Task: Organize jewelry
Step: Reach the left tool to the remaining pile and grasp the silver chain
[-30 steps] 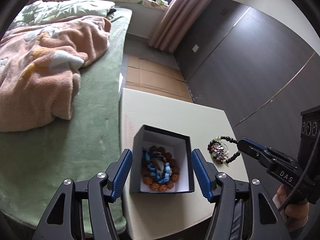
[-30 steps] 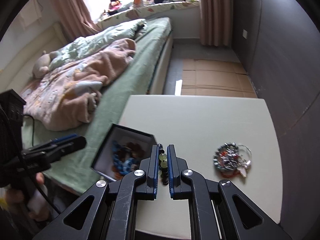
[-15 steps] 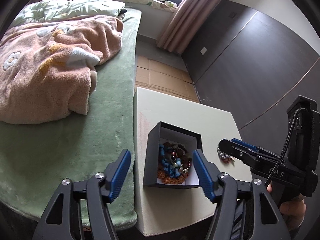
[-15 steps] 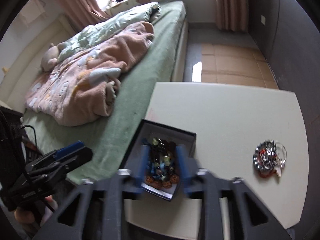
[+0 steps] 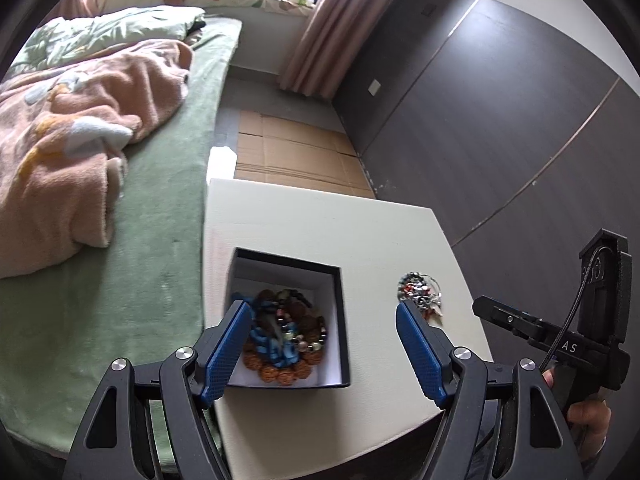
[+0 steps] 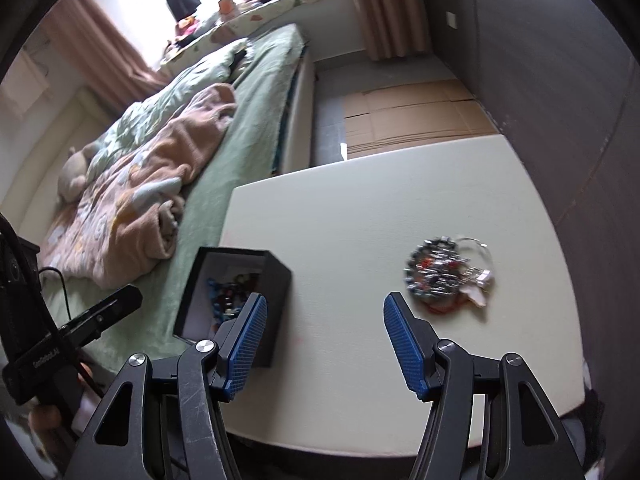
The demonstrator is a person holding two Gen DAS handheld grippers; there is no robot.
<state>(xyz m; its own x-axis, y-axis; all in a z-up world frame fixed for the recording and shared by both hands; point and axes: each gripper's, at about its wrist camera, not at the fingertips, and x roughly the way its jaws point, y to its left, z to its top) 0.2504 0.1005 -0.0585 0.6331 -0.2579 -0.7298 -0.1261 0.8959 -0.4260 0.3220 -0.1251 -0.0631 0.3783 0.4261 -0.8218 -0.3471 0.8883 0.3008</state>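
A black open jewelry box (image 5: 343,312) with a white lining stands near the left edge of the cream table (image 5: 320,224). It holds a heap of beaded bracelets (image 5: 286,334), brown, blue and dark. My left gripper (image 5: 324,346) is open and empty, hovering over the box's near side. A silver and red charm bracelet (image 6: 446,276) lies loose on the table right of the box; it also shows in the left wrist view (image 5: 418,292). My right gripper (image 6: 322,344) is open and empty above the table between the box (image 6: 276,280) and the charm bracelet.
A green bed (image 5: 160,240) with a pink blanket (image 5: 72,136) runs along the table's left side. A dark panelled wall (image 5: 500,120) stands to the right. Flattened cardboard (image 5: 288,152) lies on the floor beyond the table.
My right gripper carried the dark beaded bracelet over the box, opened and dropped it in. It has since swung right toward the charm bracelet. The left gripper stayed open by the box.
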